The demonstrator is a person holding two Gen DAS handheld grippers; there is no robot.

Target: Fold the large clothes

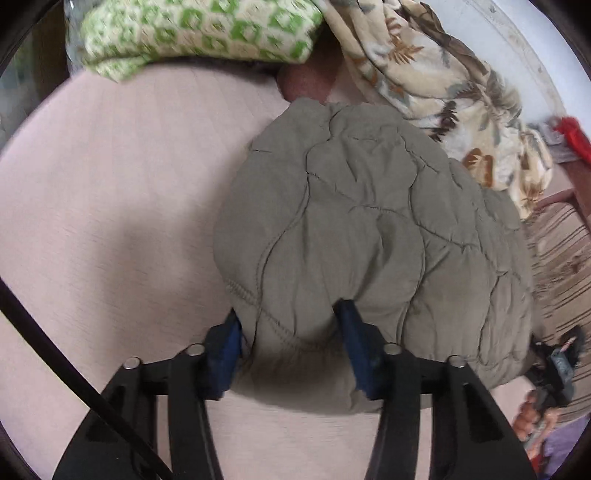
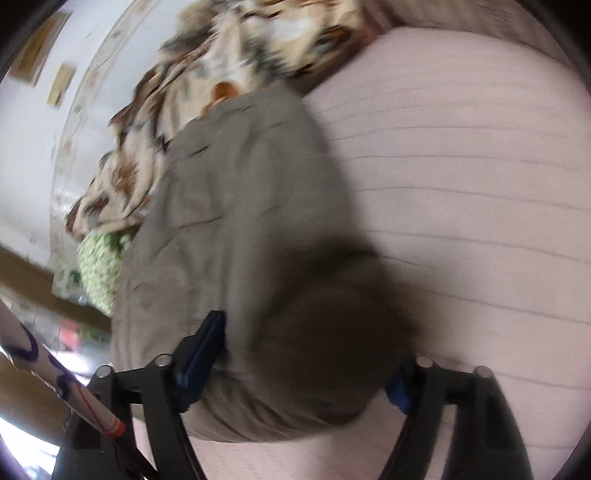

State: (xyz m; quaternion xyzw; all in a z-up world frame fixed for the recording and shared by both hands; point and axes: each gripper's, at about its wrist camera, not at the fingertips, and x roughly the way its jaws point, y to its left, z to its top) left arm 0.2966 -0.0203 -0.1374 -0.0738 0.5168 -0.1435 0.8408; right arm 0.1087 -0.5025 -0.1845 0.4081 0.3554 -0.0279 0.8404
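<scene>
So there was one quilted jacket (image 1: 354, 236), khaki-grey and puffy, bunched up on the pink bed (image 1: 110, 206). In the left wrist view its long axis ran from the near edge away toward the top right, where the far end butted up against a leaf-print blanket (image 1: 436, 85). One green-and-cream patterned cloth (image 1: 192, 33) sat at the far side of the bed, well apart from the jacket's near end.

Two grippers in play. The left hand-held gripper (image 1: 291, 325) had its blue pads (image 1: 229, 343) on either side of a thick fold at the jacket's near edge, clamped on it, fabric bulging between them. The right hand-held gripper (image 2: 306, 369) was also clamped around a fat wad of the same jacket (image 2: 236, 206), though that view was pretty blurry and one pad was mostly hidden behind fabric.

The right gripper also showed up at the lower right edge of the left view.
</scene>
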